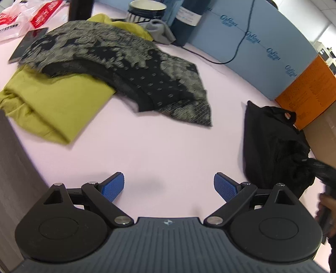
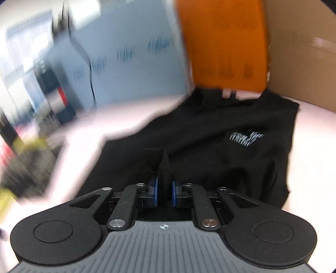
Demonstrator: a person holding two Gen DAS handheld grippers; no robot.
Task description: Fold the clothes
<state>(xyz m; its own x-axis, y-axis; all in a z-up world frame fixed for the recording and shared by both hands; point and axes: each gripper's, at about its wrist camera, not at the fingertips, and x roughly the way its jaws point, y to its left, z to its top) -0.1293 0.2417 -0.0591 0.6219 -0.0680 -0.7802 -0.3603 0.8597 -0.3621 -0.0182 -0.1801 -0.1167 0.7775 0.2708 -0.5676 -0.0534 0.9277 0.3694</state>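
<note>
Broadly, we work over a pale desk (image 1: 168,142) walled at the back by a blue panel (image 1: 262,52) and an orange box (image 1: 308,92). Our black shirt (image 2: 210,147) lies bunched at the desk's right side, just before that box. It looks light and limp, so it should drape and drag rather than hold shape; we judge a hem or shoulder the best place to take it, both corners held to keep it from twisting. Well to the left, a patterned garment (image 1: 117,69) lies over a green one (image 1: 52,105), with a dark tablet (image 1: 27,44) partly under them and a mug (image 1: 147,10) behind; none blocks the shirt, though the box crowds its far edge. Our right gripper (image 2: 164,189) has its jaws clamped on a fold of the shirt. Our left gripper (image 1: 169,187) hovers over bare desk, jaws wide apart, empty.
</note>
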